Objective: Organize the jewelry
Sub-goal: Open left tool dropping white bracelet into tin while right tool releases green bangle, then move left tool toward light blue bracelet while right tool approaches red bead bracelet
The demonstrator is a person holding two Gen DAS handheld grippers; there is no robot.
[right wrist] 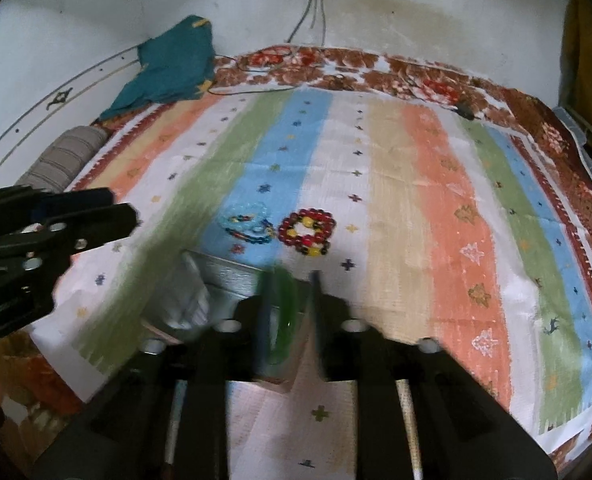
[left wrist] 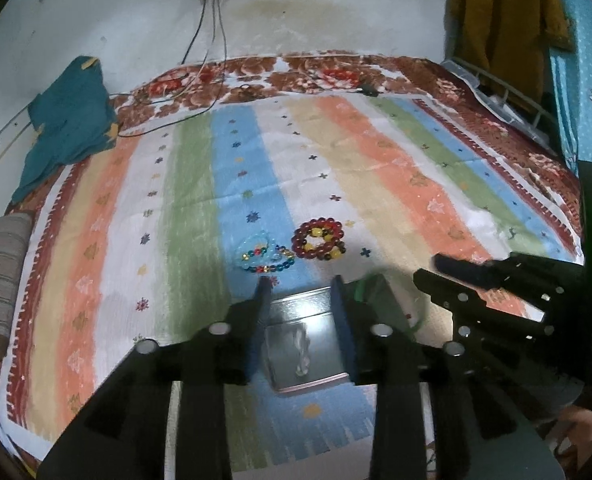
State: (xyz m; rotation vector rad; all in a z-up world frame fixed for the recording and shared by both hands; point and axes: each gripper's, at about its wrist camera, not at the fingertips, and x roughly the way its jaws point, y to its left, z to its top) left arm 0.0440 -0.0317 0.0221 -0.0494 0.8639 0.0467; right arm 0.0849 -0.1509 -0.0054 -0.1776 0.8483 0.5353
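A metal box [left wrist: 303, 340] lies open on the striped cloth, a pale item inside it. My left gripper [left wrist: 300, 285] is open, its fingers on either side of the box. A red and yellow bead bracelet [left wrist: 318, 239] and a blue multicolour bead bracelet [left wrist: 264, 255] lie just beyond the box. My right gripper [right wrist: 290, 280] hovers over the box [right wrist: 232, 280] with a blurred green bangle [right wrist: 282, 312] between its fingers; the grip is unclear. Both bracelets also show in the right wrist view, the red one [right wrist: 307, 232] and the blue one [right wrist: 248, 226].
The striped cloth [left wrist: 395, 168] covers a bed with a brown floral blanket [left wrist: 315, 76]. A teal cloth [left wrist: 68, 120] lies at the far left, a striped bolster [left wrist: 0, 280] at the left edge. Cables [left wrist: 212, 40] hang from a wall socket. A metal rail [left wrist: 507, 100] is at the right.
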